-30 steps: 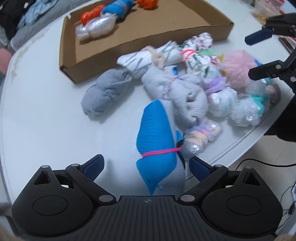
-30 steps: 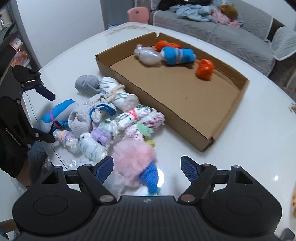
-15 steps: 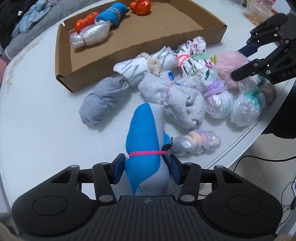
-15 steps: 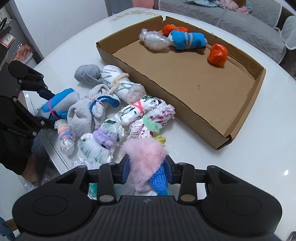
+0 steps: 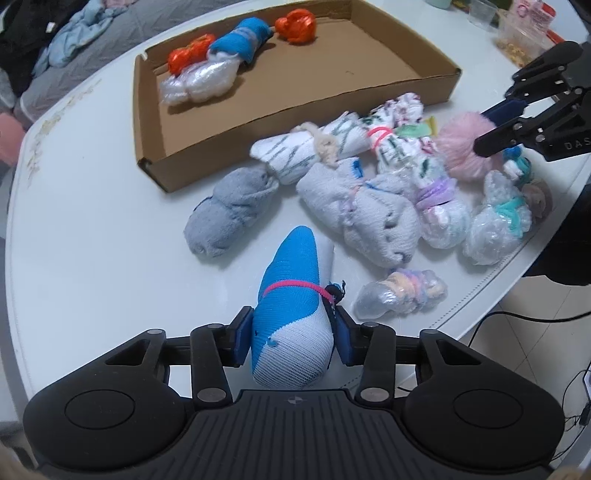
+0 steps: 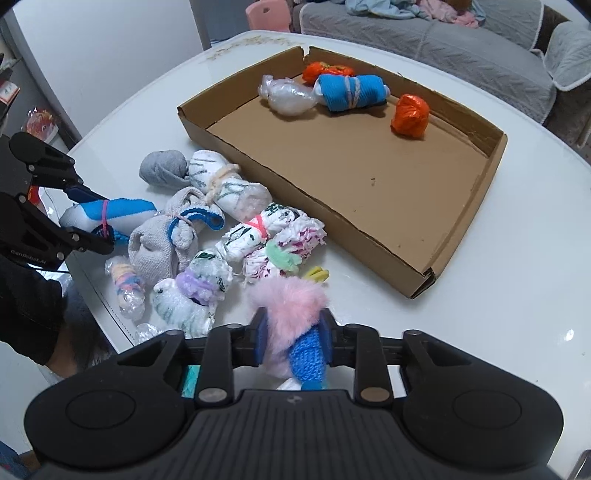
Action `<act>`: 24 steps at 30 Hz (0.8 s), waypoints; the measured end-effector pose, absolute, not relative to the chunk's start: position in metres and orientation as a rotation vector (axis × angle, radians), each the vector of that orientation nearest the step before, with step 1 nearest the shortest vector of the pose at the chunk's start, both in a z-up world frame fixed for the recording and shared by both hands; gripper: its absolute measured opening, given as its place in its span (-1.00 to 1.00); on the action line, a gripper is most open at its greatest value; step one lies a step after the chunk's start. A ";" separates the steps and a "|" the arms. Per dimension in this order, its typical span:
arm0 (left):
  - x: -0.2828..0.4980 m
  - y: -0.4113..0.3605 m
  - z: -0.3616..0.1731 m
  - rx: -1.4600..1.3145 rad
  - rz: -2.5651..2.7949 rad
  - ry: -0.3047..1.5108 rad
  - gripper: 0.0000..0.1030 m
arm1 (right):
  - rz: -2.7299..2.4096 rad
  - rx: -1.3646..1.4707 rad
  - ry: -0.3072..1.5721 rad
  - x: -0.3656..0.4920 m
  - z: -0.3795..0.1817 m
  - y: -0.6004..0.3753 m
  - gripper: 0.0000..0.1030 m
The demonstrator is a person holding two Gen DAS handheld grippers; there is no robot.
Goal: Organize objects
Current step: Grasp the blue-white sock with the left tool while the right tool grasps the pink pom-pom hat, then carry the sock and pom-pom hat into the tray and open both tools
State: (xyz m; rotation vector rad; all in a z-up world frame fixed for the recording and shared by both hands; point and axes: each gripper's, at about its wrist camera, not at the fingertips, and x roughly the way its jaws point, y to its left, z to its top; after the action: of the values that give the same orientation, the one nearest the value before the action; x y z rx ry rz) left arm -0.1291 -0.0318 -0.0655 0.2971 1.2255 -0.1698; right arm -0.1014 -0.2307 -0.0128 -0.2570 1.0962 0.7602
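Note:
My left gripper (image 5: 291,334) is shut on a blue and white sock roll (image 5: 291,295) tied with a pink band, near the table's front edge; it also shows in the right wrist view (image 6: 110,212). My right gripper (image 6: 293,338) is shut on a fluffy pink and blue bundle (image 6: 291,310), also in the left wrist view (image 5: 461,146). A shallow cardboard box (image 6: 369,173) holds a clear wrapped bundle (image 6: 288,96), a blue roll (image 6: 351,92) and orange bundles (image 6: 410,116).
Several rolled socks and wrapped bundles lie in a pile on the white table (image 5: 92,221) between the grippers: a grey roll (image 5: 229,214), a light grey bundle (image 5: 365,218), white patterned rolls (image 6: 229,188). A sofa (image 6: 443,33) stands behind.
Both grippers went from open to shut, the left on the blue and white sock roll, the right on the pink bundle. Both bundles have lifted slightly.

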 end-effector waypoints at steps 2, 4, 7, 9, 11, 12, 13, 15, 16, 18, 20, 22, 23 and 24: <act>-0.129 -0.034 -0.062 0.308 -0.178 1.214 -0.04 | 0.770 -0.250 1.101 -0.102 -0.013 -0.231 -0.61; -0.129 -0.033 -0.059 0.298 -0.181 1.217 -0.05 | 0.771 -0.241 1.102 -0.101 -0.012 -0.232 -0.64; -0.130 -0.031 -0.053 0.300 -0.180 1.216 -0.06 | 0.767 -0.228 1.100 -0.101 -0.011 -0.236 -0.70; -0.131 -0.027 -0.045 0.294 -0.174 1.205 -0.06 | 0.760 -0.219 1.099 -0.101 -0.009 -0.238 -0.75; -0.129 -0.022 -0.036 0.273 -0.159 1.184 -0.06 | 0.753 -0.215 1.092 -0.101 -0.008 -0.240 -0.87; -0.128 -0.021 -0.032 0.266 -0.154 1.171 -0.06 | 0.750 -0.210 1.091 -0.100 -0.008 -0.241 -0.89; -0.126 -0.019 -0.028 0.257 -0.148 1.158 -0.06 | 0.748 -0.206 1.092 -0.100 -0.008 -0.241 -0.90; -0.123 -0.017 -0.024 0.240 -0.143 1.149 -0.06 | 0.747 -0.196 1.098 -0.098 -0.008 -0.243 -0.92; -0.122 -0.016 -0.025 0.240 -0.143 1.152 -0.06 | 0.751 -0.192 1.107 -0.097 -0.009 -0.242 -0.92; -0.121 -0.017 -0.027 0.236 -0.145 1.160 -0.06 | 0.764 -0.191 1.120 -0.097 -0.013 -0.240 -0.84; -0.121 -0.018 -0.029 0.227 -0.148 1.164 -0.06 | 0.757 -0.199 1.125 -0.096 -0.016 -0.238 -0.55; -0.122 -0.020 -0.029 0.229 -0.153 1.162 -0.06 | 0.736 -0.223 1.104 -0.096 -0.017 -0.235 -0.34; -0.122 -0.020 -0.029 0.229 -0.154 1.158 -0.06 | 0.743 -0.215 1.114 -0.095 -0.019 -0.234 -0.34; -0.121 -0.021 -0.029 0.231 -0.153 1.153 -0.06 | 0.747 -0.216 1.122 -0.094 -0.020 -0.233 -0.34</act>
State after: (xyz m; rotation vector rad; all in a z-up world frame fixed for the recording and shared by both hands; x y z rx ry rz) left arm -0.1212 -0.0209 -0.0286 0.2306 1.1531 -0.1525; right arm -0.0940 -0.2326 -0.0203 -0.2161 1.1225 0.7468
